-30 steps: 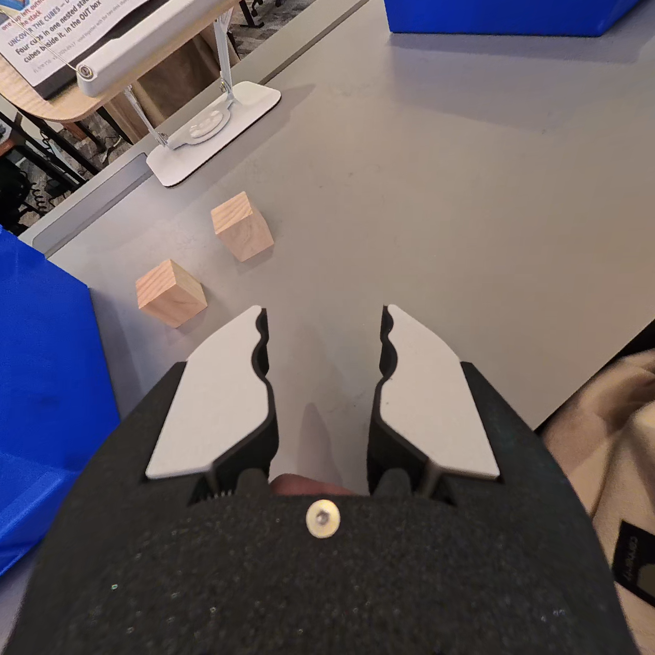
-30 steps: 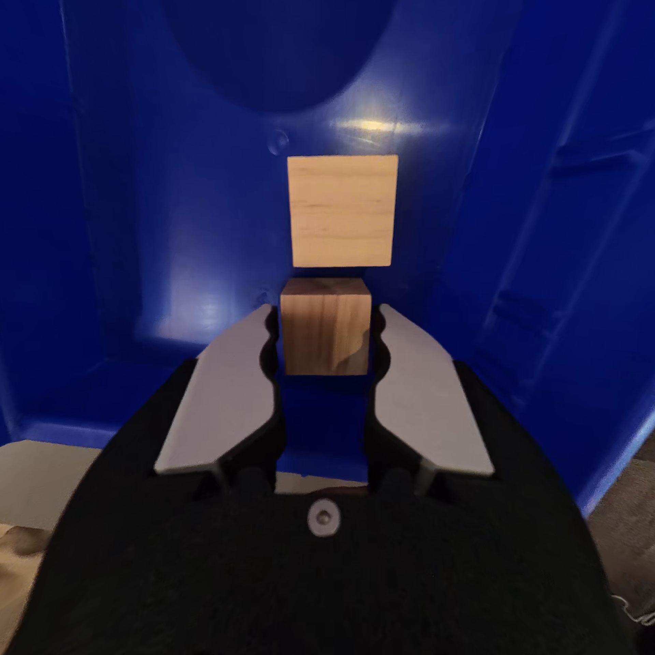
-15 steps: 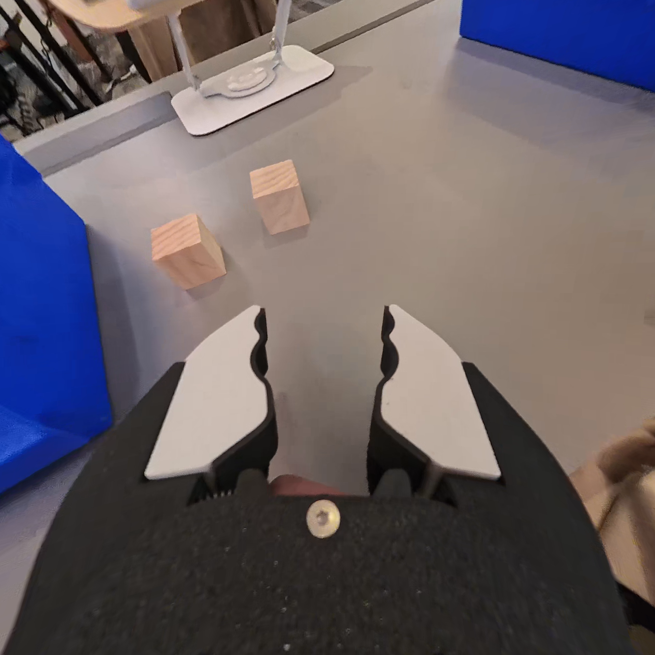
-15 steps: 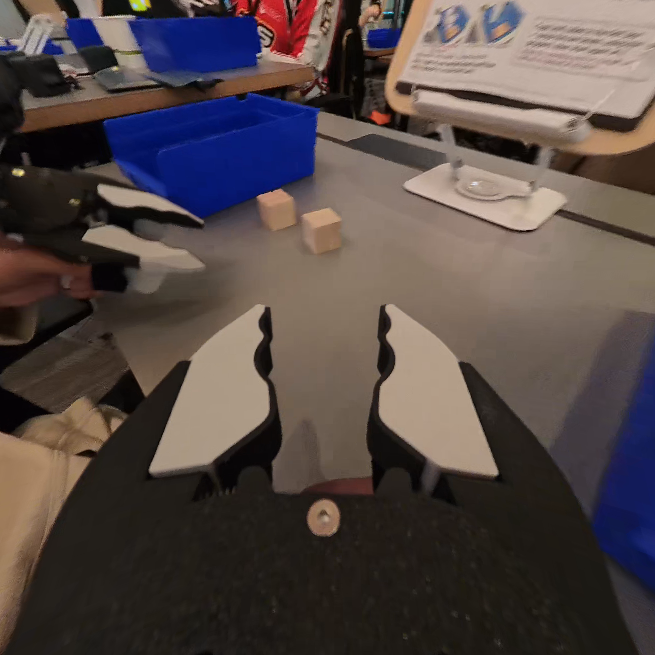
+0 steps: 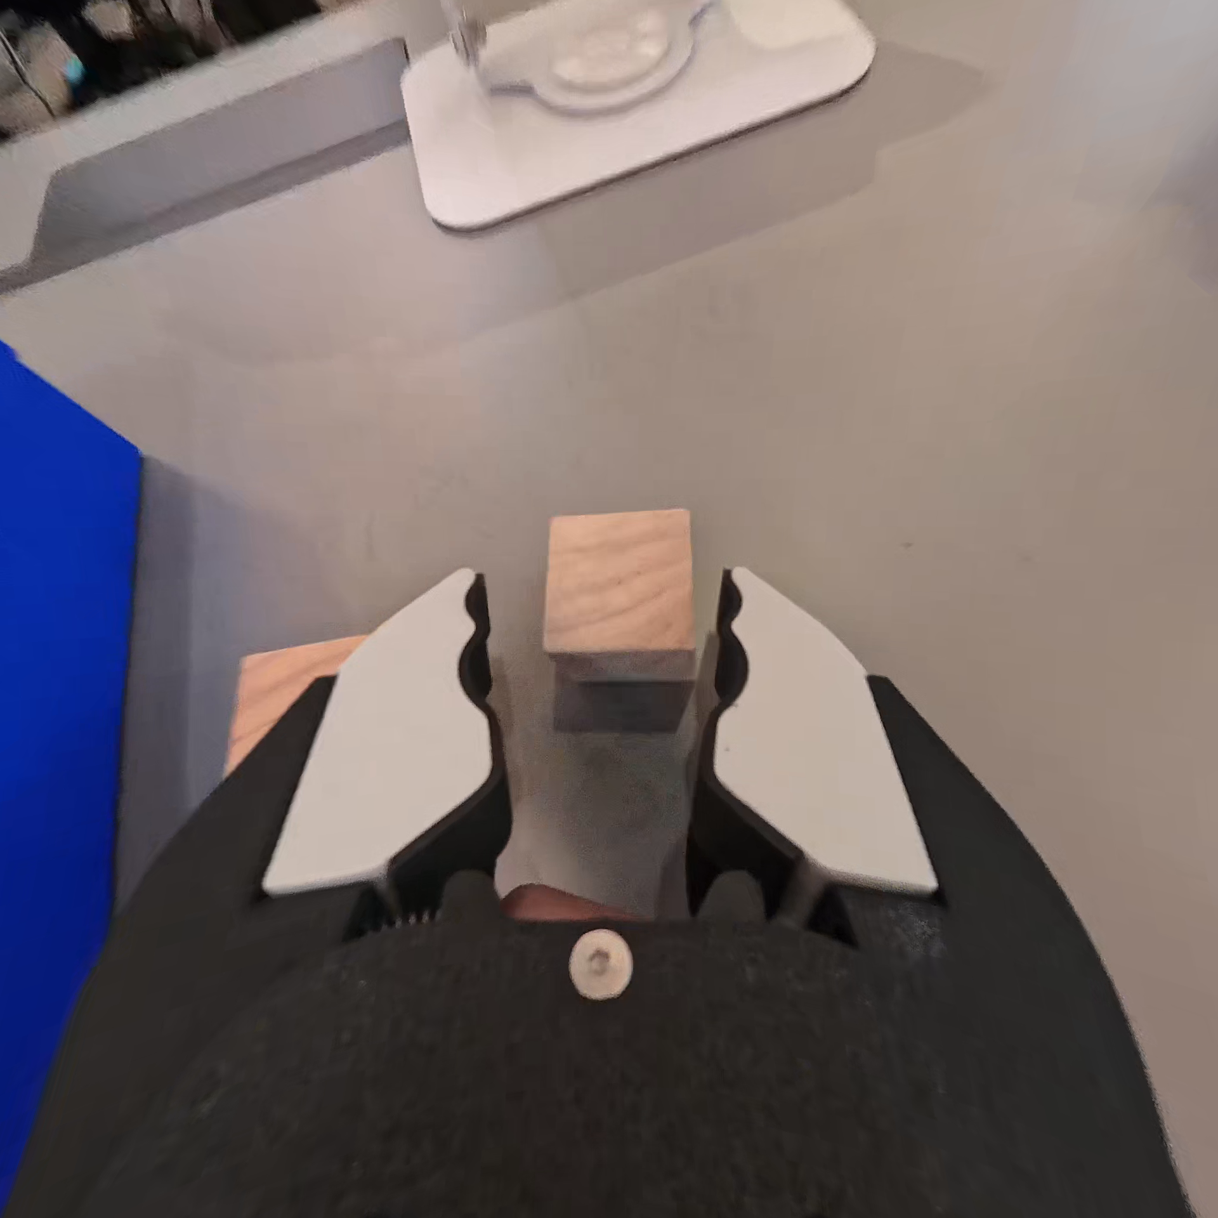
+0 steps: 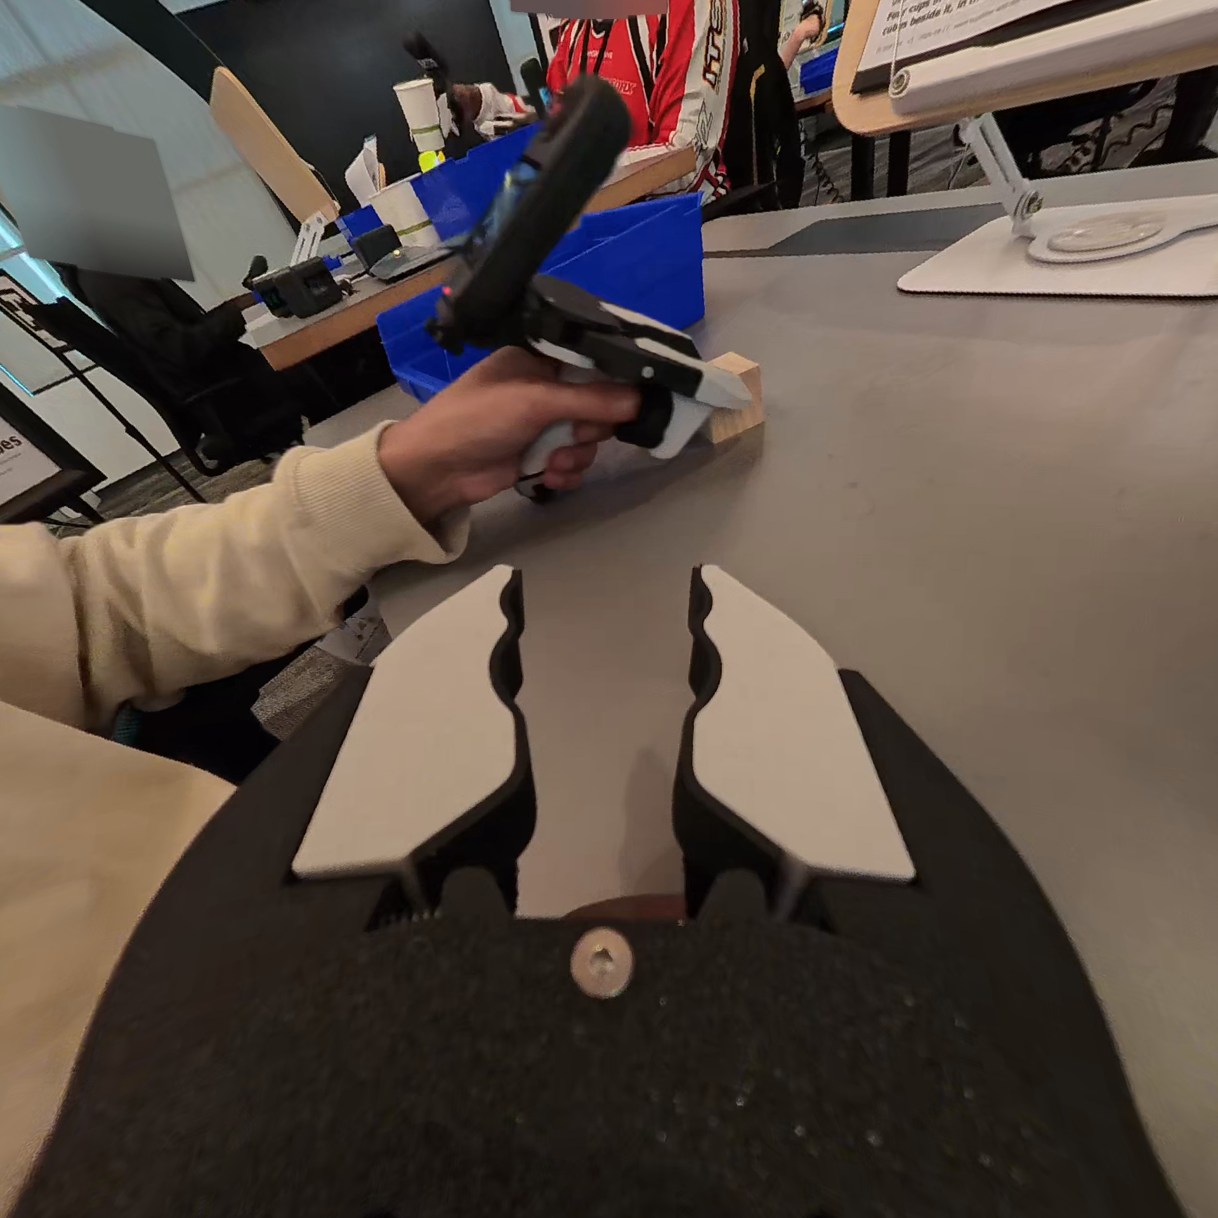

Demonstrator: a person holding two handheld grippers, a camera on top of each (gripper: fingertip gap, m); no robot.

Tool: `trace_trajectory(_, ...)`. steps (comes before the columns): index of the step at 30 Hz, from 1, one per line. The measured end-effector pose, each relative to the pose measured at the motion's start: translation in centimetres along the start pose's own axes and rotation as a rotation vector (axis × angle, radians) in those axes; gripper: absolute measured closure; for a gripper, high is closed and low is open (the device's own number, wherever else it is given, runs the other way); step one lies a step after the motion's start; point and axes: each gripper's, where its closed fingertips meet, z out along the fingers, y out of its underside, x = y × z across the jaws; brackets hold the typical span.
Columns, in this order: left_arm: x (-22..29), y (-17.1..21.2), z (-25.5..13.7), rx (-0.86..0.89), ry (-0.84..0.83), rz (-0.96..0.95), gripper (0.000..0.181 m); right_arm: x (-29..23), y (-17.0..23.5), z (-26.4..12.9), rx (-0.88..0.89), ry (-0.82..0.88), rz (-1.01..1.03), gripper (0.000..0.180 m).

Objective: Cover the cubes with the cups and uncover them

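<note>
In the left wrist view a wooden cube (image 5: 619, 583) stands on the grey table between the tips of my open left gripper (image 5: 601, 580); the fingers are apart from its sides. A second wooden cube (image 5: 283, 692) lies to the left, partly hidden behind the left finger. In the right wrist view my right gripper (image 6: 605, 577) is open and empty above bare table. Farther off there, the left gripper (image 6: 715, 395) is held by a hand over a cube (image 6: 741, 402). No cups are in view.
A blue bin (image 5: 59, 659) stands at the left edge of the left wrist view and also shows in the right wrist view (image 6: 626, 263). A white stand base (image 5: 626, 112) sits at the back. A cream sleeve (image 6: 198, 593) crosses the table's near edge.
My left gripper has moved forward and down, so one cube now sits between its fingertips. My right gripper has left the blue bin and its two cubes, and now faces the table.
</note>
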Motion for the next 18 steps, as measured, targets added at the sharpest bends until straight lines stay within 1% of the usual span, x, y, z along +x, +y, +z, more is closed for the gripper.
trace_trajectory(2,0.7,1.0,1.4,-0.081,0.052,-0.026,0.132,0.0,-0.3,-0.4,0.007,-0.003,0.003,0.132)
trace_trajectory(4,1.6,0.9,1.1,-0.114,0.120,0.013,0.133,-0.2,-0.7,-0.7,0.014,-0.008,-0.002,0.133)
trace_trajectory(5,2.6,0.3,0.6,-0.106,0.188,0.043,0.133,-0.3,-0.9,-0.9,0.019,-0.003,-0.010,0.133)
trace_trajectory(7,5.3,-1.7,-1.5,-0.027,0.351,0.131,0.133,-0.1,-1.4,-1.3,0.033,0.017,-0.033,0.134)
trace_trajectory(9,8.2,-1.8,-3.9,-0.014,0.529,0.296,0.133,0.1,-1.9,-1.7,0.046,0.034,-0.051,0.134)
trace_trajectory(11,11.1,-0.7,-6.1,0.020,0.710,0.468,0.133,0.5,-2.1,-2.0,0.047,0.053,-0.059,0.135)
trace_trajectory(12,12.5,0.4,-7.3,0.022,0.811,0.552,0.133,0.7,-2.1,-2.2,0.048,0.064,-0.062,0.135)
trace_trajectory(14,14.2,2.7,-8.8,0.017,0.938,0.661,0.133,1.0,-2.2,-2.3,0.046,0.074,-0.066,0.135)
trace_trajectory(16,14.6,4.8,-8.7,-0.032,0.959,0.745,0.130,1.2,-1.7,-2.1,0.017,0.072,-0.070,0.134)
trace_trajectory(18,14.7,5.9,-8.5,-0.029,0.958,0.779,0.124,1.4,-0.7,-1.6,-0.037,0.074,-0.076,0.132)
